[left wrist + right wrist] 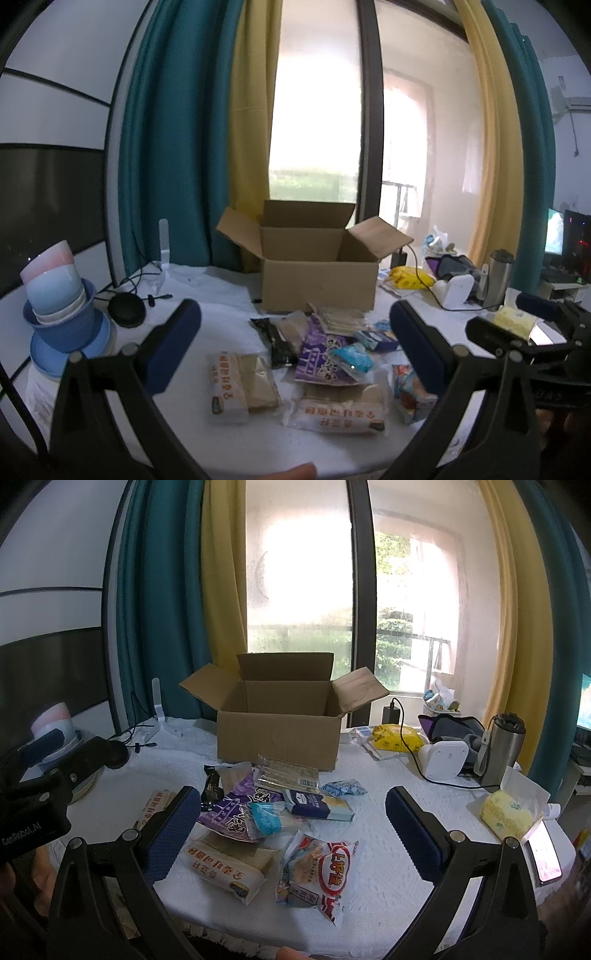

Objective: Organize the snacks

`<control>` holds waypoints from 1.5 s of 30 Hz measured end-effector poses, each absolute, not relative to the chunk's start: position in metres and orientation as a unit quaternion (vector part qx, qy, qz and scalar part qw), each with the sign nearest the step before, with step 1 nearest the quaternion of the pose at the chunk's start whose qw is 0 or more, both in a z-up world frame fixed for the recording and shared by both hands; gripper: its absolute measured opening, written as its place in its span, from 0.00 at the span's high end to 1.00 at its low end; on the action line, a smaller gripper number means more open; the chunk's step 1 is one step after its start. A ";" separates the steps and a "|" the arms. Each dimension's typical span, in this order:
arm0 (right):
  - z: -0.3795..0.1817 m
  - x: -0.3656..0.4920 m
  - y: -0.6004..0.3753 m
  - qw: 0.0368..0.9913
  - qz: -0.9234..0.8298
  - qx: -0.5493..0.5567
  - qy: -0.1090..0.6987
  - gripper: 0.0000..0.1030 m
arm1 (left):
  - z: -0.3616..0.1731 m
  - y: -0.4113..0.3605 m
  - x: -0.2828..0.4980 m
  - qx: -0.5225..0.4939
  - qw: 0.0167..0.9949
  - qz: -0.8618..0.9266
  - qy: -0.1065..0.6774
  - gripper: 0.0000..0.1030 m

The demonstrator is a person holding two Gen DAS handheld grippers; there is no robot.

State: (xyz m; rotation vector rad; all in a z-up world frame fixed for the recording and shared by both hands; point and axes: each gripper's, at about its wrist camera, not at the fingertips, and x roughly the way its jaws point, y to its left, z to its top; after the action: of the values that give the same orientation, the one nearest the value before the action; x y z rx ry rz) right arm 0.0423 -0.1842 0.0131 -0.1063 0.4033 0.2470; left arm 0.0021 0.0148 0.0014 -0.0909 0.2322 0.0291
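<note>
An open cardboard box (277,734) stands upright at 12 o'clock on the table, all flaps spread and nothing visible inside. Just in front of it, toward 6 o'clock, lies a loose heap of snacks: a purple bag (231,810) in the middle, a black packet (211,784) at 10 o'clock from it, a dark blue carton (318,805) at 3 o'clock. Nearest, two white bread packs (242,387) (340,408) lie flat beside a red-and-white snack bag (321,871) at 5 o'clock
</note>
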 end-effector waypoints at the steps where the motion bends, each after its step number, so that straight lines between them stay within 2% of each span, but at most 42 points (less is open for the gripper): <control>1: 0.013 0.042 -0.185 0.971 0.122 -0.053 0.200 0.01 | 0.002 0.016 0.002 -0.045 0.992 0.015 0.116 0.00; 45: 0.011 0.042 -0.184 0.970 0.122 -0.052 0.202 0.01 | 0.005 0.015 0.002 -0.044 0.993 0.014 0.113 0.00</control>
State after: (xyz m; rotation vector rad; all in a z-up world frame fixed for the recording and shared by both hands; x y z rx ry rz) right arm 0.0425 -0.1835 0.0109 -0.1051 0.4072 0.2457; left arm 0.0019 0.0150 0.0047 -0.0884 0.2266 0.0274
